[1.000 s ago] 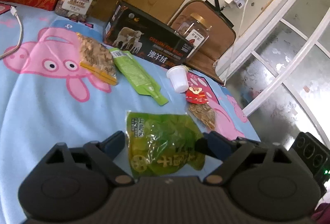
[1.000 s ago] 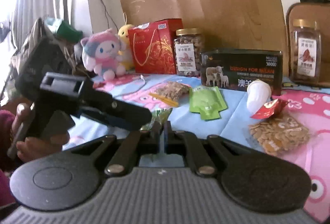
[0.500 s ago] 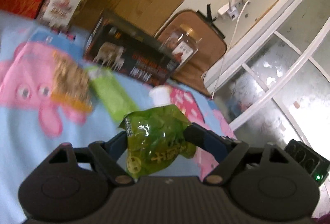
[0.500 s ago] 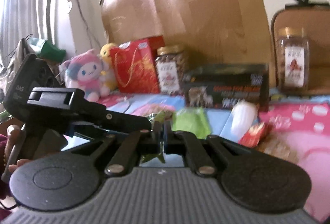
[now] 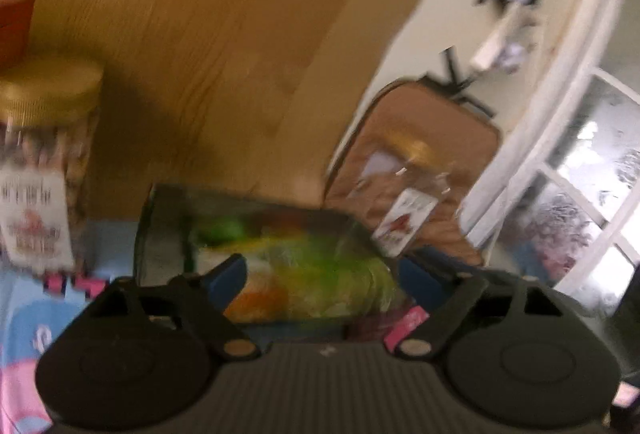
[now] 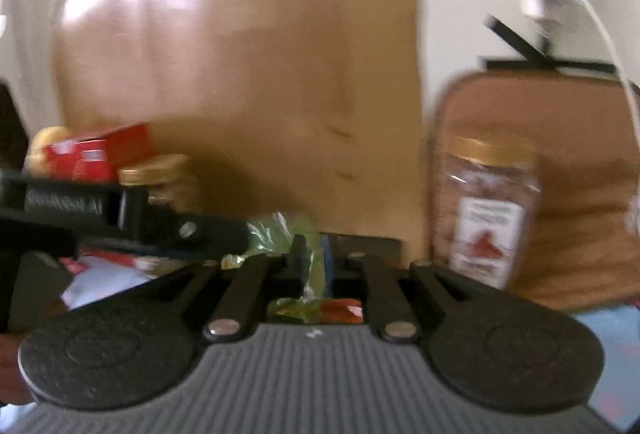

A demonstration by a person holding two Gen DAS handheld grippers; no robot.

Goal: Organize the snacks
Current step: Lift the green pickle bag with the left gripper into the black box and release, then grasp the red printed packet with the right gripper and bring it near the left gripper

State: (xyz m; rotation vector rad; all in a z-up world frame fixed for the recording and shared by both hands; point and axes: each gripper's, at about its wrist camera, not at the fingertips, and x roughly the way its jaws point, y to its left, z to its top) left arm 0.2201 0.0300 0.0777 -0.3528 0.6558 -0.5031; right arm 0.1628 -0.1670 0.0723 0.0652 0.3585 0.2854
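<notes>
We have the crinkly green plastic snack pouch (image 5: 320, 274) up off the blue cartoon-print sheet (image 5: 24, 318), carried between both tools. Our left gripper (image 5: 320, 274) spans the pouch across its width, the blue-padded fingers (image 5: 228, 278) set wide and pressing on its two side edges; they have just been closing in a little onto it. Our right gripper (image 6: 312, 254) has its fingers nearly together with one thin edge of the same pouch (image 6: 304, 246) pinched between them, though they have just been parting slightly, so we judge that hold is about to let go or is already loosening; the blur keeps us from saying more. In the right view the left tool reaches in from the left side and meets the pouch just ahead of the right fingers, so both hands are at the pouch. What the coming move turns on is what lies past the pouch: the dark rectangular box (image 5: 168, 234) is straight ahead of the left fingers and just behind the pouch, with the gold-lidded clear jar of nuts (image 5: 40, 170) to its left and a second gold-lidded clear jar (image 6: 486, 214) to its right, before the brown board. The pouch's broad face is toward the left camera, its long axis running roughly across the fingers.
</notes>
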